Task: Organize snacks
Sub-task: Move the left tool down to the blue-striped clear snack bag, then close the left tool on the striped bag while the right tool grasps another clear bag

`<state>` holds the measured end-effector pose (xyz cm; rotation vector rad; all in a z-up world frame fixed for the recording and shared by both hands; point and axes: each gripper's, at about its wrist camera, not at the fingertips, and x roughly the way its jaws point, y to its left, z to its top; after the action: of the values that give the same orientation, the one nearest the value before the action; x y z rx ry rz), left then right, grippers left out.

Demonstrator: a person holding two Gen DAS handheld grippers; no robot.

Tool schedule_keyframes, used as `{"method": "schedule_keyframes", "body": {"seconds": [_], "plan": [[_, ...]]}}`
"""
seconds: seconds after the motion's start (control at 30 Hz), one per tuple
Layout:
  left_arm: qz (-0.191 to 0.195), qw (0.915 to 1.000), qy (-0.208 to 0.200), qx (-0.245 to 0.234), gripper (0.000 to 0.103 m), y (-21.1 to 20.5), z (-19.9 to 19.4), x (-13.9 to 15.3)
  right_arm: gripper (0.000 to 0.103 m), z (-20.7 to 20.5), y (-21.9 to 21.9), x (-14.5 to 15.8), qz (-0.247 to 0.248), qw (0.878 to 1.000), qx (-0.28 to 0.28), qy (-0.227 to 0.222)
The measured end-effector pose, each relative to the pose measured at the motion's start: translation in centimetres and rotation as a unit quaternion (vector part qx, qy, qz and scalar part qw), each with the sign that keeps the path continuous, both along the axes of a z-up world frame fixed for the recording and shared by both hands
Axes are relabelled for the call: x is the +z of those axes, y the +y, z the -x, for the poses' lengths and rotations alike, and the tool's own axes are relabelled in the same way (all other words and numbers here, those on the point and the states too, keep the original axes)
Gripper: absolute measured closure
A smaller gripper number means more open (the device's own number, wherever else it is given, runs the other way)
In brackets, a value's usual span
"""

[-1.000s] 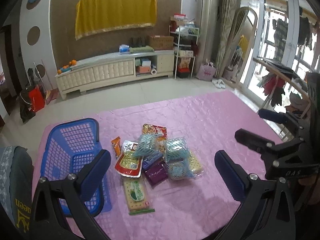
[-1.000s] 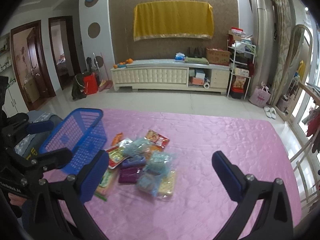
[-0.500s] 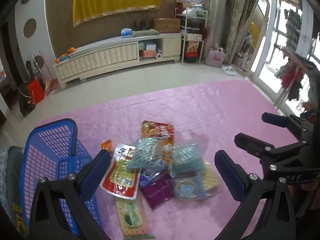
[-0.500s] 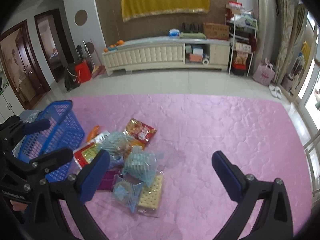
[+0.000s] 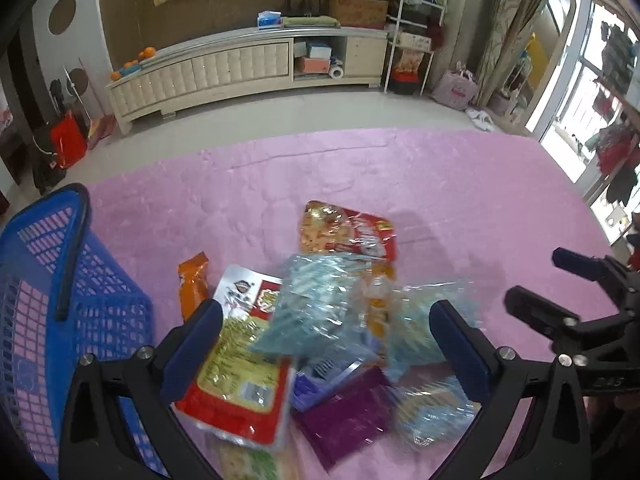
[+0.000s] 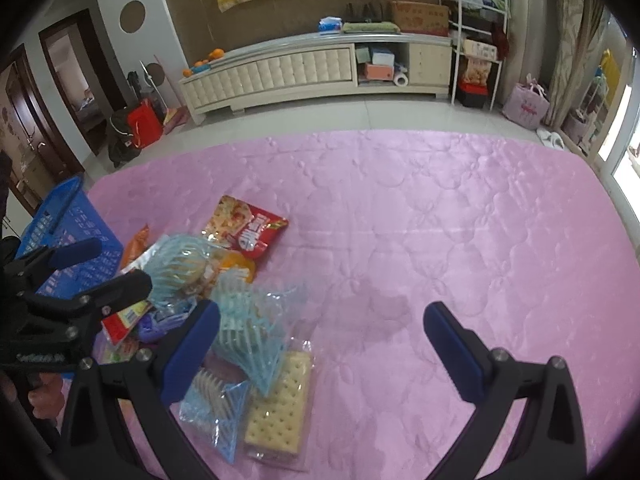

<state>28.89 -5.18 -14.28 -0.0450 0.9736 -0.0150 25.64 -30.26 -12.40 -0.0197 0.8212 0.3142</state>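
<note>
A heap of snack packets lies on the pink quilted cloth. It holds a red chip bag, pale blue wrapped packets, a red-and-green pouch, a purple packet and an orange stick. My left gripper hovers open right over the heap. My right gripper is open too, with its left finger over a blue packet and a cracker pack below. A blue basket stands left of the heap.
The right gripper's frame shows at the right edge of the left wrist view. Bare pink cloth spreads to the right of the heap. A cream cabinet stands across the tiled floor behind.
Both grippers have come forward and down toward the snack heap, which now fills more of each view. Both stay open. The snacks and the basket have not moved.
</note>
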Motion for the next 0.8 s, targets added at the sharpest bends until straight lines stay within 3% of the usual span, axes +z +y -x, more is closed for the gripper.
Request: {"method": "schedule_keyframes", "body": {"seconds": [0.1, 0.23, 0.33, 0.37, 0.43, 0.47, 0.5, 0.57, 0.8], "plan": [[-0.005, 0.9999, 0.010, 0.001, 0.000, 0.3, -0.8, -1.1, 0.000, -0.3, 0.2, -0.5, -0.003, 1.000, 0.001, 0.005], [-0.044, 0.9989, 0.013, -0.004, 0.000, -0.1, -2.0, -1.9, 0.000, -0.2, 0.1, -0.9, -0.009, 1.000, 0.001, 0.006], [-0.021, 0.9993, 0.029, -0.009, 0.000, 0.3, -3.1, -2.8, 0.000, -0.4, 0.0, -1.0, -0.019, 1.000, 0.001, 0.006], [-0.003, 0.9993, 0.035, -0.010, 0.003, 0.5, -3.4, -3.0, 0.001, -0.4, 0.0, -1.0, -0.021, 1.000, 0.001, 0.008], [0.014, 0.9986, 0.048, -0.014, 0.021, 0.8, -3.8, -3.5, 0.002, -0.3, -0.1, -1.0, -0.028, 1.000, 0.007, 0.012], [0.020, 0.9981, 0.056, -0.015, 0.039, 0.8, -3.8, -3.7, 0.002, -0.4, 0.2, -1.1, -0.027, 1.000, 0.008, 0.012], [0.028, 0.9976, 0.061, -0.016, 0.047, 0.9, -4.0, -4.0, 0.002, -0.4, 0.3, -1.1, -0.024, 1.000, 0.009, 0.011], [0.042, 0.9972, 0.061, -0.012, 0.049, 1.3, -3.6, -3.8, 0.003, -0.3, 0.2, -1.0, -0.019, 1.000, 0.011, 0.011], [0.037, 0.9987, 0.034, 0.009, 0.050, 2.2, -0.8, -2.2, 0.003, 0.2, 1.0, -0.5, -0.018, 0.999, 0.031, 0.007]]}}
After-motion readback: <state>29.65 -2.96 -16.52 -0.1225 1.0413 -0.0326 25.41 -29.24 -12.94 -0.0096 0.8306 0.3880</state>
